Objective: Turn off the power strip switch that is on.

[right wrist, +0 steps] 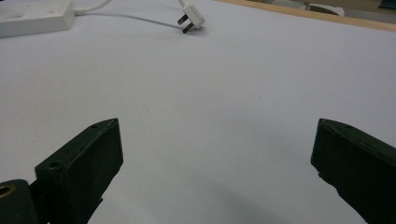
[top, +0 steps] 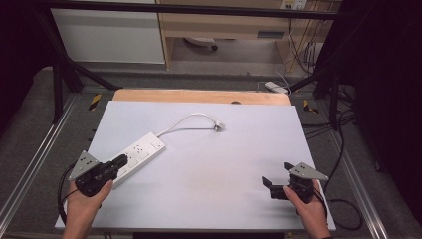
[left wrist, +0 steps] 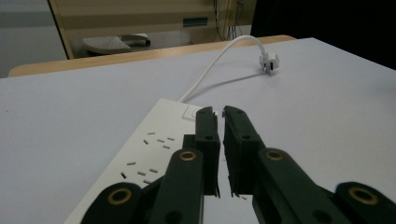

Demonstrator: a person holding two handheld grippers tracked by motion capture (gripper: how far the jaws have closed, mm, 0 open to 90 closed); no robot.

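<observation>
Left gripper (top: 121, 160) is angled low over the power strip (top: 137, 155) near the bench's (top: 214, 164) left edge, fingers almost pressed together, just a slit, nothing between them. Right gripper (top: 276, 175) sits by the front right corner, fingers spread wide over bare bench.

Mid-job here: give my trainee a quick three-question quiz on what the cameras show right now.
1. True or false: the right gripper has its jaws spread wide with nothing between them.
2. What lies under the left gripper? A) a mug B) the white power strip C) a towel
3. Where does the plug lie?

Key
1. True.
2. B; the jaws stand almost together over it, gripping nothing.
3. On the white table top, unplugged, at the end of the cord curving away from the strip.
</observation>
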